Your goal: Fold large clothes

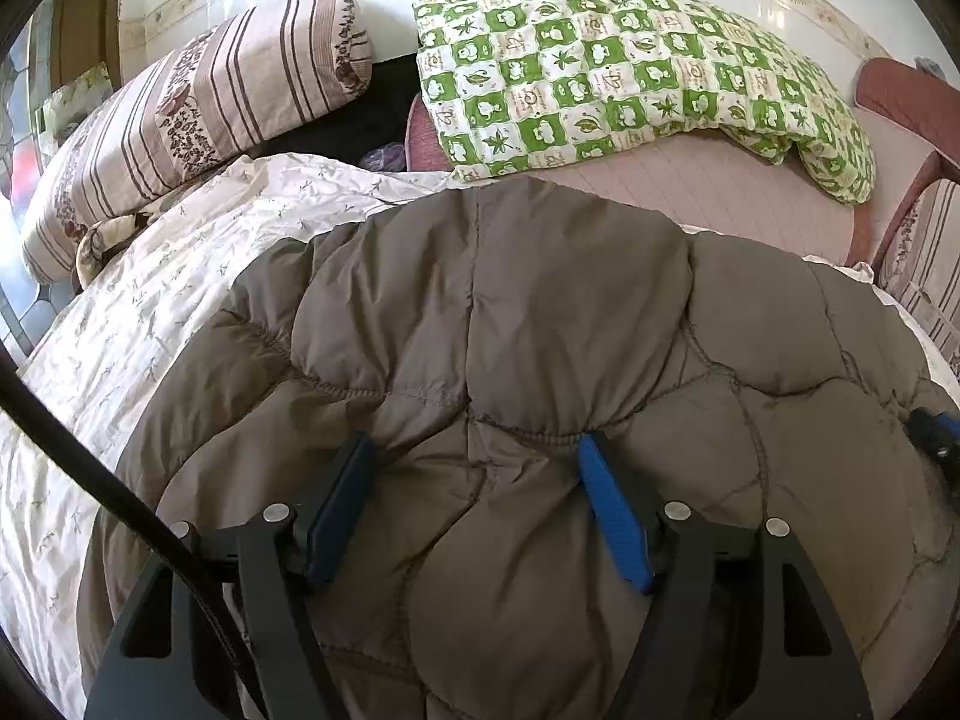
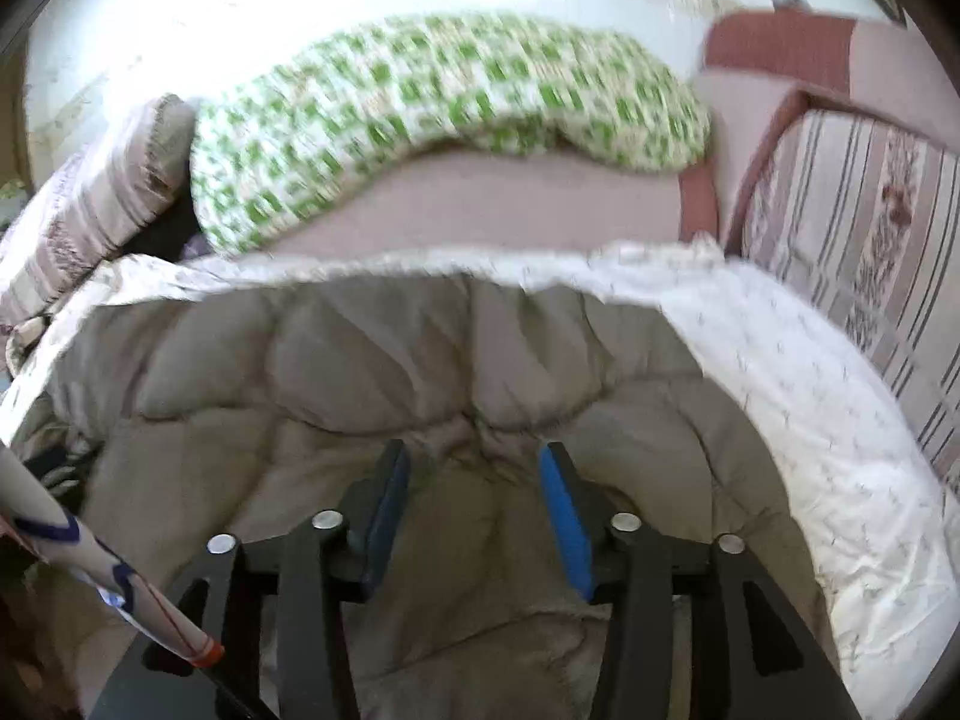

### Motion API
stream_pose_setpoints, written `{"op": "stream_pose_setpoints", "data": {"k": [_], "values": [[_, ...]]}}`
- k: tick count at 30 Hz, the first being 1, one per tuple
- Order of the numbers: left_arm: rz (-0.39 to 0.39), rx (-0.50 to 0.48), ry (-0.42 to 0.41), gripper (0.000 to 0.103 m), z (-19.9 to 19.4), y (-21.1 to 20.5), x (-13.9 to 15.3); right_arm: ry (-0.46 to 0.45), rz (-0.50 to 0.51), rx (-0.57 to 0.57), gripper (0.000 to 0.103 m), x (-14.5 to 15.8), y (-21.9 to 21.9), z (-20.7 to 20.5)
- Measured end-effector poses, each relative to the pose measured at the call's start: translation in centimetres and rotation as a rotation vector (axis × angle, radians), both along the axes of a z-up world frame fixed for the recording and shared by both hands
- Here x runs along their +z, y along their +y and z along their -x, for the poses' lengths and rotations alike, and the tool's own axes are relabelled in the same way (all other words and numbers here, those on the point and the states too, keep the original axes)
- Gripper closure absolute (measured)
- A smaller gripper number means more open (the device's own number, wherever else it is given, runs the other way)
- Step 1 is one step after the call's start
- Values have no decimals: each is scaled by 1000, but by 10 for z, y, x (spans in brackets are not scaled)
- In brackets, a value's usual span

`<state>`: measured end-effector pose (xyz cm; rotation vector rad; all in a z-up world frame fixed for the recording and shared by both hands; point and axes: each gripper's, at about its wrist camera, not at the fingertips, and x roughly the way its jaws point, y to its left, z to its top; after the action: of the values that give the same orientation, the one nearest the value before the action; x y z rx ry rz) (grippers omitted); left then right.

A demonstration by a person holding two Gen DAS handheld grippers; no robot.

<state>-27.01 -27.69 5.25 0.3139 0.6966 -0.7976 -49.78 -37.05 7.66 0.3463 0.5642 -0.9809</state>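
A grey-brown quilted down coat (image 1: 510, 324) lies bunched on a pale floral bedspread (image 1: 150, 312). My left gripper (image 1: 474, 450) has its blue-padded fingers spread wide, with a thick fold of the coat bulging up between them. My right gripper (image 2: 474, 456) stands the same way over the coat (image 2: 420, 360), fingers apart and a puffy fold between them; that view is blurred. The tip of the right gripper (image 1: 933, 429) shows at the right edge of the left wrist view, resting on the coat.
A green-and-white checked quilt (image 1: 630, 72) and a striped pillow (image 1: 198, 108) lie at the back of the bed. A red-brown bed frame (image 1: 900, 102) with a striped panel (image 2: 852, 252) stands at the right. A black cable (image 1: 90, 468) crosses the left.
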Motion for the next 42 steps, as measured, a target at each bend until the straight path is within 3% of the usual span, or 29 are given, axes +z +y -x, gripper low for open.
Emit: {"op": "stream_pose_setpoints", "data": {"k": [7,11,27,35,42], "values": [[-1,0,-1,32,0,0,0,-2,51,108,47,6,31,-25],[-2,0,-6,32,0,0,0,50,7,113,46,-14,25,-37],[-7,1,-18,31,2,1,-1,92,-18,127,41,-44,11,-50],[-13,16,-26,28,3,2,-1,89,2,116,40,-38,17,-46],[-23,34,-21,25,4,6,0,40,37,148,39,-8,46,-32]]}}
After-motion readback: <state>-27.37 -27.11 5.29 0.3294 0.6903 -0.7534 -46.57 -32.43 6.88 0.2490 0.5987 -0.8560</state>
